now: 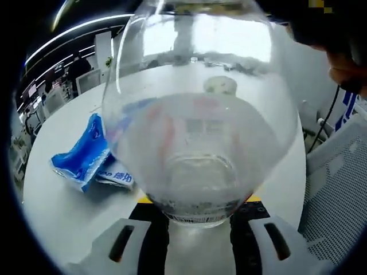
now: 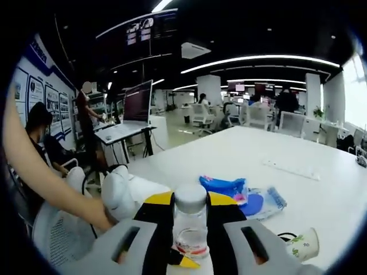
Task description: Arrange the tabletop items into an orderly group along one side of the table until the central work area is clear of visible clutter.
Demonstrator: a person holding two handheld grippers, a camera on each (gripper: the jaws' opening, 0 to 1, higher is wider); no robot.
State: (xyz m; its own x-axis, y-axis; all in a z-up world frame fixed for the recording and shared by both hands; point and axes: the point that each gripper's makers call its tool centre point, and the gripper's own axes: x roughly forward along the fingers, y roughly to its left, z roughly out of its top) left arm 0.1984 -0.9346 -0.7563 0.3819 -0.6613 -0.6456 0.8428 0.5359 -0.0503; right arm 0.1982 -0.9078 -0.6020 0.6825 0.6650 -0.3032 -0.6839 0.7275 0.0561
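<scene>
Right now your left gripper [image 1: 198, 243] has its jaws clamped on a clear plastic bottle [image 1: 198, 114], seen bottom-first and bulging large in the left gripper view (its wall is misty, with faint red and blue label colours showing through). Behind it, a blue wrapper packet [image 1: 86, 156] lies flat on the white table [image 1: 57, 212].

In the right gripper view, your right gripper [image 2: 190, 243] grasps a small clear bottle [image 2: 190, 226] with a white cap, upright between the jaws. Beyond it on the table lie crumpled blue wrappers [image 2: 241, 195], and a paper cup [image 2: 302, 244] lies on its side at lower right.
</scene>
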